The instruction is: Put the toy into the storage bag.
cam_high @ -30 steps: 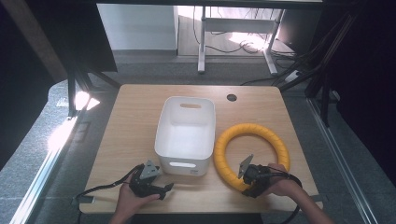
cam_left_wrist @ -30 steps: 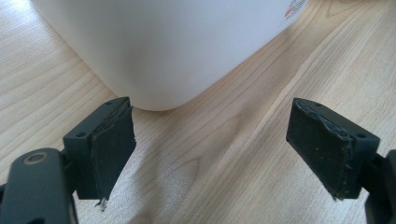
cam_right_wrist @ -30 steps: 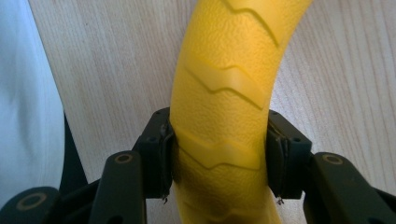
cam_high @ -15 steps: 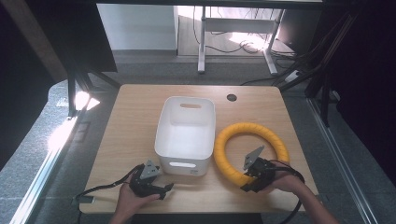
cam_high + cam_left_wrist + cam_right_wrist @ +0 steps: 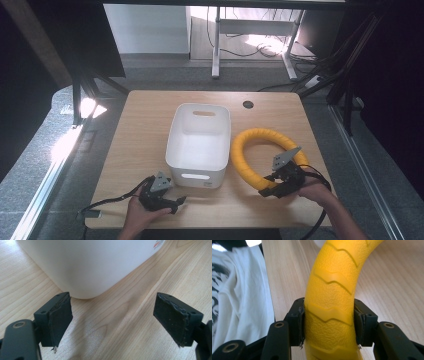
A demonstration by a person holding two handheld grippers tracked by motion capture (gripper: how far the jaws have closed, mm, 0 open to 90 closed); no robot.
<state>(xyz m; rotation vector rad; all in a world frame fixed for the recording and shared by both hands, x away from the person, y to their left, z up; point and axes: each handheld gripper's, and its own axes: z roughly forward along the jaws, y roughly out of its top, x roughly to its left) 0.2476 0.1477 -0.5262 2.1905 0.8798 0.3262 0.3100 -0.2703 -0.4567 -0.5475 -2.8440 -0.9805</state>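
Observation:
A thick yellow textured ring (image 5: 248, 139) lies on the wooden table (image 5: 145, 125), to the right of a white plastic bin (image 5: 172, 145). My right gripper (image 5: 268, 190) is shut on the ring's near arc. In the right gripper view both pads (image 5: 298, 322) press the sides of the ring (image 5: 332, 282), with my right gripper (image 5: 328, 323) tilted up off the wood. My left gripper (image 5: 180, 202) rests open at the bin's near left corner. In the left gripper view its jaws (image 5: 113, 320) stand wide apart around bare wood, just short of the bin (image 5: 87, 262).
The bin is empty and has handle slots in its near and far walls. A dark round grommet (image 5: 248, 104) sits near the table's far edge. Cables trail from both grippers over the near edge. A white shirt (image 5: 239, 290) shows behind the right gripper.
The right hand has risen and shifted right with the near part of the yellow ring in its grip. The left gripper has stayed put.

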